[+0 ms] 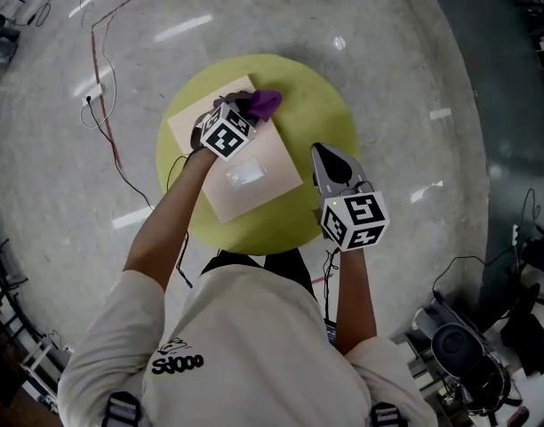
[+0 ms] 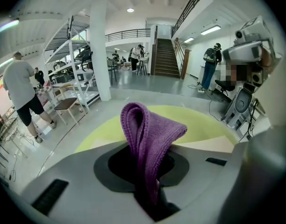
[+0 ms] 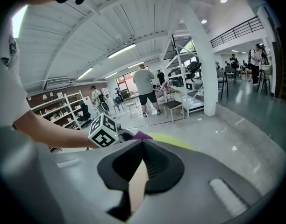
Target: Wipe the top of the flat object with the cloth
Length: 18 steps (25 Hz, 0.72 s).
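A beige flat board (image 1: 245, 172) lies on the round yellow-green table (image 1: 321, 105). My left gripper (image 1: 241, 109) is shut on a purple cloth (image 1: 265, 103), which rests at the board's far corner. In the left gripper view the folded cloth (image 2: 150, 129) stands up between the jaws of the left gripper (image 2: 150, 162), with the table (image 2: 199, 120) and a strip of board (image 2: 225, 143) beyond. My right gripper (image 1: 320, 152) hovers over the table just right of the board, shut and holding nothing. Through the right gripper (image 3: 142, 148) a sliver of board (image 3: 137, 185) shows.
The table stands on a polished grey floor. A red cable (image 1: 99, 52) and a power strip (image 1: 92, 94) lie to the left; cables and dark equipment (image 1: 459, 345) sit at the lower right. People, a chair (image 2: 68, 104) and shelving stand further off.
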### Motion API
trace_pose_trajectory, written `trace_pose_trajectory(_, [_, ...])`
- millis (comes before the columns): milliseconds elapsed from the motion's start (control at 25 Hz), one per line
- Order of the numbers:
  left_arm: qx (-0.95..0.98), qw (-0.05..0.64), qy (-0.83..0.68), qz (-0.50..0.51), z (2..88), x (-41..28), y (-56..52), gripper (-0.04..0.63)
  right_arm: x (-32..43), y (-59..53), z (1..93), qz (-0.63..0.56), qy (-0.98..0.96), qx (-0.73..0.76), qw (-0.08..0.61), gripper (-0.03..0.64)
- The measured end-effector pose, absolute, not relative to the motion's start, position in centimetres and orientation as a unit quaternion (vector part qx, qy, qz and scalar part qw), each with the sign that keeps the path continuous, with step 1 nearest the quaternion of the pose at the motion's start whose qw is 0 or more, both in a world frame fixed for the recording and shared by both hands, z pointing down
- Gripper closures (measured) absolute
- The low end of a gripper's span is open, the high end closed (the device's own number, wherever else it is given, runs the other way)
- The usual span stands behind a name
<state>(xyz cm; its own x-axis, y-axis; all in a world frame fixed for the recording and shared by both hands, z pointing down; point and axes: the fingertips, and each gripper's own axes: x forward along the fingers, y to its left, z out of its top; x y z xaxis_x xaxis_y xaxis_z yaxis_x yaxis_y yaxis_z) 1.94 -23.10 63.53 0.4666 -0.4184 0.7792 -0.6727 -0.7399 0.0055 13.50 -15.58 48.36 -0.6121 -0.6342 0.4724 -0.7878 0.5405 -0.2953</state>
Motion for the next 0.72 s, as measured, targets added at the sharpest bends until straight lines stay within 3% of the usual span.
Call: trace_pose_trajectory(720, [0.883, 0.173, -0.176, 0.400, 63.9, 11.2, -8.5, 0.529, 15.9, -9.0, 46.2, 0.238, -0.826, 0.491, 0.142, 0.607])
